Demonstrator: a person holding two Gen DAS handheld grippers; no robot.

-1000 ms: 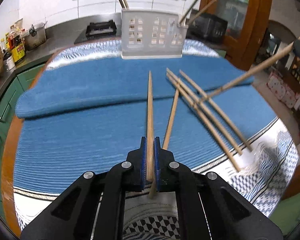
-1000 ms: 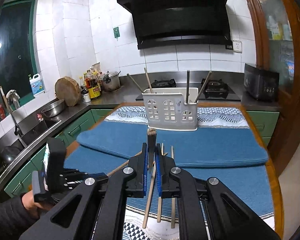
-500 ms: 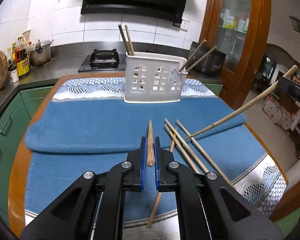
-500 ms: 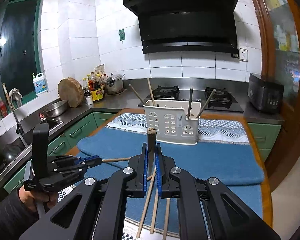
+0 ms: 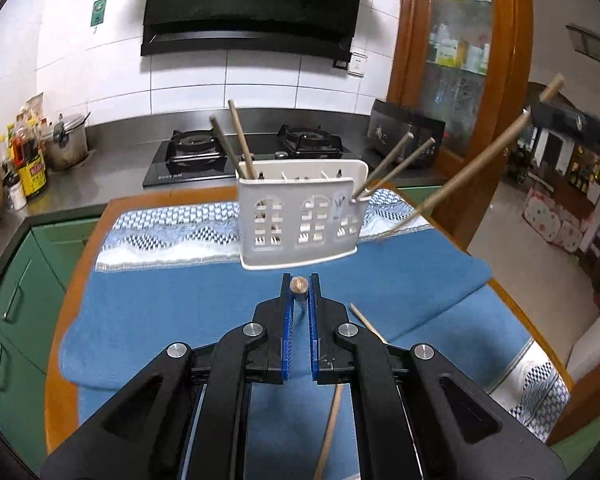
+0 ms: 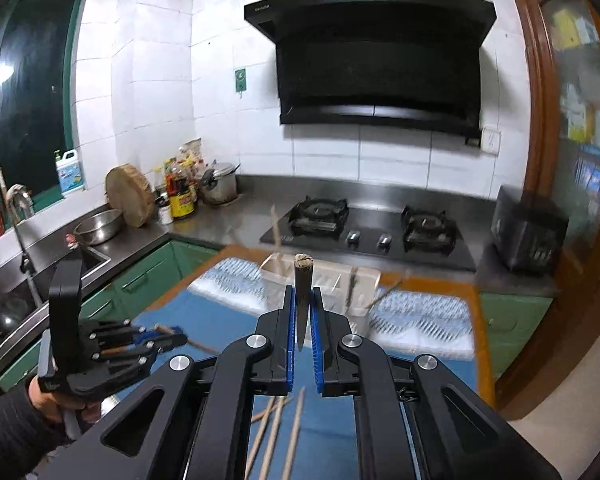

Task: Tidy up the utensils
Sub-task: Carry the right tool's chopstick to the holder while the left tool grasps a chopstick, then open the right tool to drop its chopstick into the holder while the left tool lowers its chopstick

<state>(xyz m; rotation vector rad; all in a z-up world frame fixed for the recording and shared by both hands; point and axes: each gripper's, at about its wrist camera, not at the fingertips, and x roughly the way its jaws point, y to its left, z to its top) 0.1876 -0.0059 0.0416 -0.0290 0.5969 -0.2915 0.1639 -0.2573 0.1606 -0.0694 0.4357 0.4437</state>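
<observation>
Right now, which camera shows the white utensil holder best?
The left wrist view. There the holder stands sharp and whole on the blue cloth, with chopsticks leaning out at both ends. In the right wrist view the holder is blurred and partly hidden behind the right gripper and its chopstick.

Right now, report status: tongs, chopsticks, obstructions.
Left tongs shut on a chopstick. Right tongs shut on another chopstick. White holder ahead, four sticks in. Loose chopsticks on blue mat; path clear.

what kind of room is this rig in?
A home kitchen, most likely: a black range hood over a two-burner gas hob, a steel sink with tap, and oil and sauce bottles on the steel counter.
</observation>
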